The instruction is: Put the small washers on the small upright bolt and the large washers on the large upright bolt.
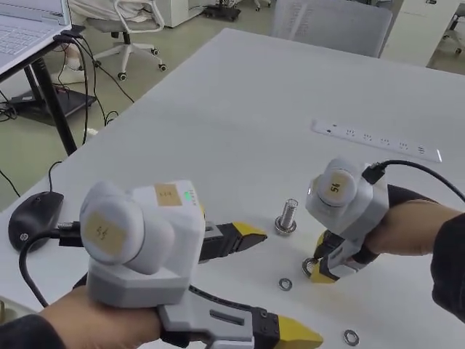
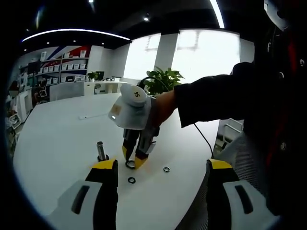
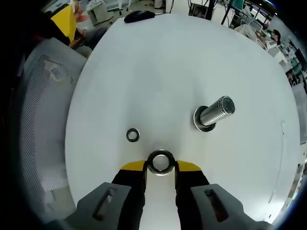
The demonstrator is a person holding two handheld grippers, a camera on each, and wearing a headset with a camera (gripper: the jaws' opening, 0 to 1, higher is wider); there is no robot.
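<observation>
Progress looked partial at best. Nearest the person, the left tongs (image 2: 161,165) hung above the white table (image 1: 240,109) with their jaws spread wide and nothing between them. Close by, two loose washers lay flat on the table, one (image 1: 352,337) toward the near edge and a second (image 1: 285,283) between the two tools, neither yet on a bolt. Just past that second one, the right tongs (image 1: 318,270) pointed down with their yellow tips closed on a third washer (image 3: 160,162), pinched across its rim and held low; whether it touched the surface could not be told. A little farther stood an upright bolt (image 1: 288,216), near the gripped washer but apart from it. A ring sat at its foot, though whether that was a washer already placed or the bolt's own head was unclear, as was whether this was the large or the small bolt. By that reading, at least three washers were left to place, the gripped one likely first. Beyond, a power strip (image 1: 378,139) lay well apart.
</observation>
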